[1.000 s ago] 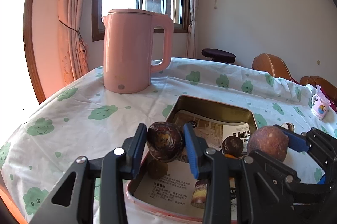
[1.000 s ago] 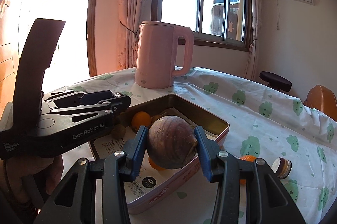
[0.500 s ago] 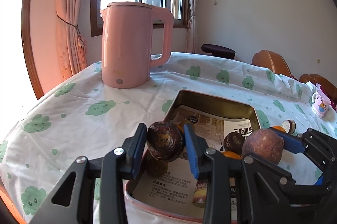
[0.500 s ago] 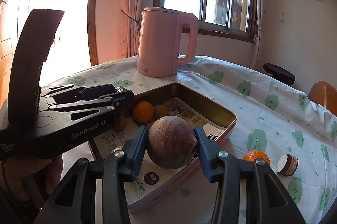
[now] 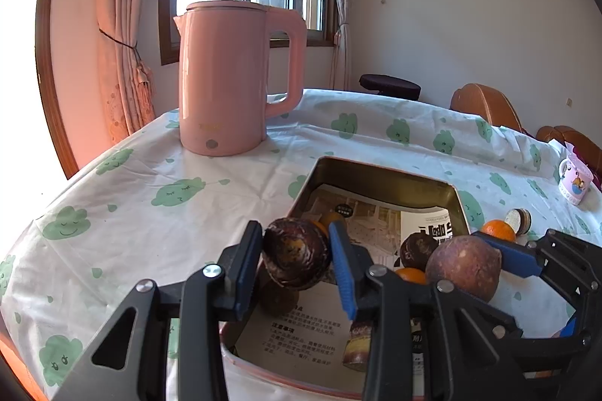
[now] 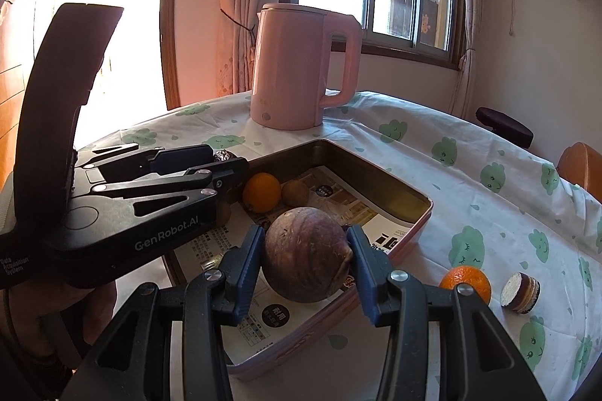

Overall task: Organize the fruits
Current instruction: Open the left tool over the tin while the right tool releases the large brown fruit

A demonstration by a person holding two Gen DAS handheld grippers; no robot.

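My left gripper point(image 5: 295, 259) is shut on a small dark brown fruit point(image 5: 295, 258), held over the near left corner of the paper-lined metal tray point(image 5: 376, 171). My right gripper point(image 6: 306, 263) is shut on a large round brown fruit point(image 6: 306, 259), held over the tray's near right edge point(image 6: 417, 235); the fruit also shows in the left wrist view point(image 5: 464, 271). In the tray lie an orange point(image 6: 261, 192), a small brown fruit point(image 6: 295, 192) and several other pieces. An orange point(image 6: 466, 282) lies on the tablecloth right of the tray.
A pink kettle point(image 5: 233, 77) stands behind the tray. A cut fruit piece point(image 6: 521, 291) lies beside the loose orange. A small pink cup point(image 5: 575, 179) stands at the far right. Chairs point(image 5: 485, 105) stand beyond the table. The left gripper body point(image 6: 113, 212) crosses the right view.
Both grippers have sunk slightly and moved forward over the tray, fruits still held. The kettle looks nearer.
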